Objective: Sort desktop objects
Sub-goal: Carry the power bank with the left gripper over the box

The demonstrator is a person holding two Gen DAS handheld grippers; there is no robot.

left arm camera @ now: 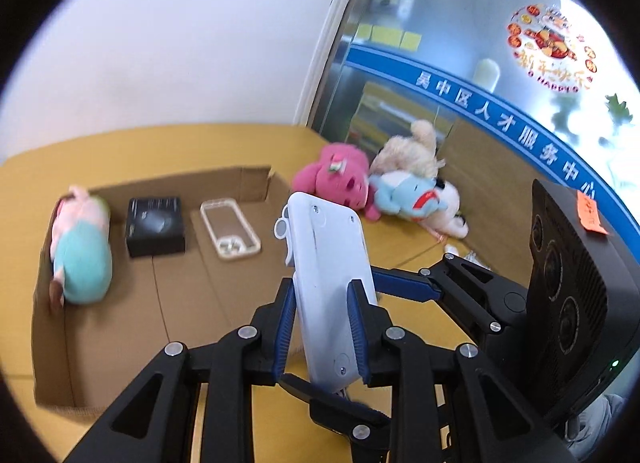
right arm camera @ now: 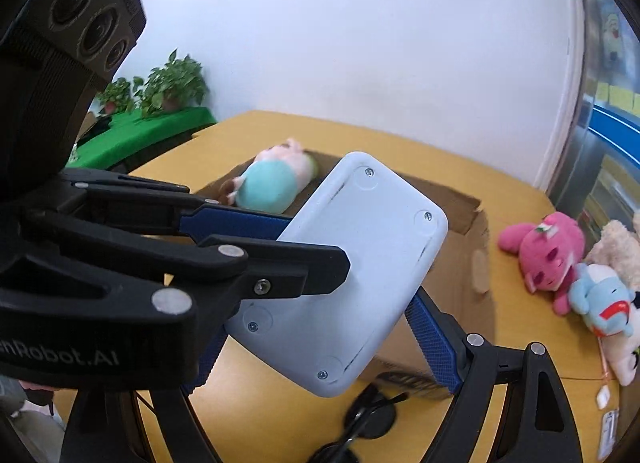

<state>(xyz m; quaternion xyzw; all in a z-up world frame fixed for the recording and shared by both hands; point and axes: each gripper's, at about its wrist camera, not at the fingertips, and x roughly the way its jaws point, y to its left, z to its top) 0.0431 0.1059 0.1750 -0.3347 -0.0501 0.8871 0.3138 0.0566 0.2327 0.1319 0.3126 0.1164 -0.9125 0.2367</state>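
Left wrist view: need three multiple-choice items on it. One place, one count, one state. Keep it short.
1. Where is the clear phone case?
A. on the plush pile
B. in the cardboard box, beside the black box
C. between the jaws

2. How many plush toys lie in the cardboard box?
A. one
B. two
C. three

3. What state is the pale device in?
A. lying flat in the box
B. buried under plush toys
C. clamped in jaws, off the table

Answers:
1 B: the clear phone case lies on the floor of the cardboard box, next to the black box.
2 A: only the pink-and-teal plush is inside.
3 C: blue pads press the sides of the pale device, with the table behind it.
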